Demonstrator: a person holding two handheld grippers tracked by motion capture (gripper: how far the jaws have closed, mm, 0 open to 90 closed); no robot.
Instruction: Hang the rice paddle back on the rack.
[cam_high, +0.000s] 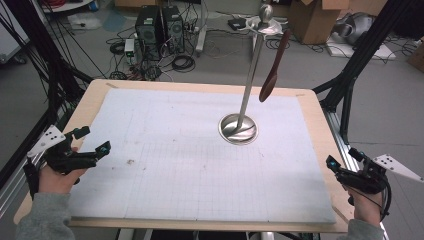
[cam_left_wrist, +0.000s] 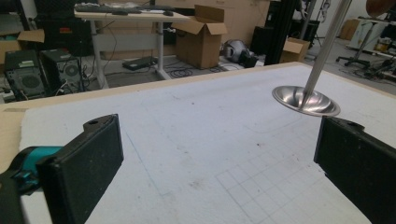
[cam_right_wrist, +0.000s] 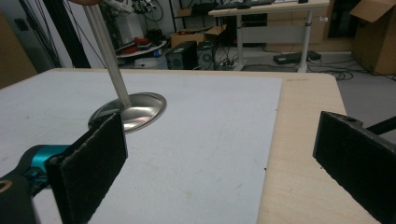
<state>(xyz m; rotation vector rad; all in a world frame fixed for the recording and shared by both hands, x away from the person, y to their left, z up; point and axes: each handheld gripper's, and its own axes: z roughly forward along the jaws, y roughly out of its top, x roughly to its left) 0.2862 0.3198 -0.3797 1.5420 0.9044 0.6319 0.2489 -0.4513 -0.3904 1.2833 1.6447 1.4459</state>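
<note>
Though both jaws wide and empty, left gripper (cam_high: 93, 140) and right gripper (cam_high: 334, 164), stand (cam_high: 239, 128) top cropped.

Glossy metal stand (cam_high: 239, 127) (matt mat (cam_high: 165, 165))

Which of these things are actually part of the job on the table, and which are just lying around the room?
Likely part of the job:
- metal stand on the white mat
- brown utensil hanging from the stand's top
- left gripper, open
- right gripper, open

Just lying about:
- computer towers and cables on the floor
- cardboard boxes
- desk in the background
</note>
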